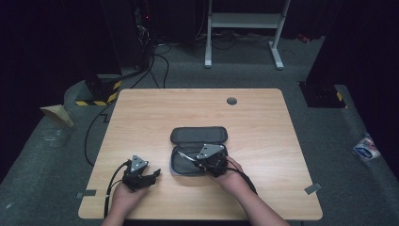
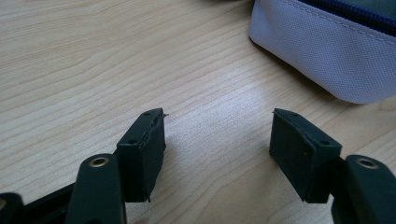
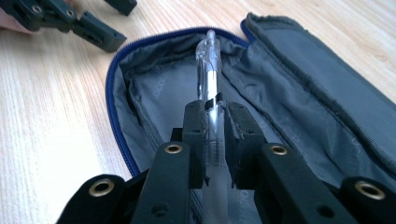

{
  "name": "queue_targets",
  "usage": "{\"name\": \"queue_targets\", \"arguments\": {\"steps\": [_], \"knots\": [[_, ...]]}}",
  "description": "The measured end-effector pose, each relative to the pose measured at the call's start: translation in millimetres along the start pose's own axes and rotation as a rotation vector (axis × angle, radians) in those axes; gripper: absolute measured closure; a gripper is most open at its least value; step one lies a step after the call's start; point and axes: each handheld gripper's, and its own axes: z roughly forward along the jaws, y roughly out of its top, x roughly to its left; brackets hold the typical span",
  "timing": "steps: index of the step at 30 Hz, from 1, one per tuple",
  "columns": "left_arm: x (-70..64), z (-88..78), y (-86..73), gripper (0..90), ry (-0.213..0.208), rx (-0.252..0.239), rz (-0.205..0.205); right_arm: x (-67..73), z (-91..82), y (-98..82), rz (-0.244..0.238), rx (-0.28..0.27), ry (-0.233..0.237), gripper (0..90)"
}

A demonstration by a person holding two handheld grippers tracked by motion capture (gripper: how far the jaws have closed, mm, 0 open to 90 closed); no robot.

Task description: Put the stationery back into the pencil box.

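2 grippers: right gripper [image 3: 215, 123] clamps a clear pen [image 3: 208, 77] over the pouch [image 3: 299, 88], lining print unreadable; left gripper [image 2: 217, 140] gapes.

A round grey grommet [image 1: 231, 100] is set into the far part of the wooden bench [image 1: 155, 117]. Beyond the bench a white metal frame [image 1: 244, 21] is seen on the grey floor [image 1: 42, 160]. Black cables [image 1: 157, 61] are trailed beside a yellow-and-black striped base [image 1: 99, 96]. A blue-and-white packet [image 1: 366, 148] is left on the floor at the right.

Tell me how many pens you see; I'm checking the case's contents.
1. A clear pen is clamped in the right gripper over the open pencil case. Others may be hidden under the gripper.
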Motion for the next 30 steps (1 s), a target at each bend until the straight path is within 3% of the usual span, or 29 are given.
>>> {"name": "queue_targets", "arguments": {"steps": [5, 10, 17, 30], "knots": [[-0.1, 0.1, 0.0, 35.9, 0.000, 0.000, -0.001, -0.1, 5.4, -2.5, -0.002, 0.024, 0.030, 75.6], [-0.1, 0.1, 0.0, 35.9, 0.000, 0.000, -0.001, -0.4, 4.8, -1.7, 0.020, 0.006, 0.030, 71.9], [-0.3, 0.1, 0.0, 35.9, -0.001, 0.000, -0.004, -2.2, -4.7, -2.8, 0.064, -0.022, -0.001, 69.3], [-0.2, 0.1, 0.0, 35.9, 0.000, -0.001, -0.001, -6.7, -27.0, -27.7, 0.177, -0.124, -0.102, 59.9]]}}
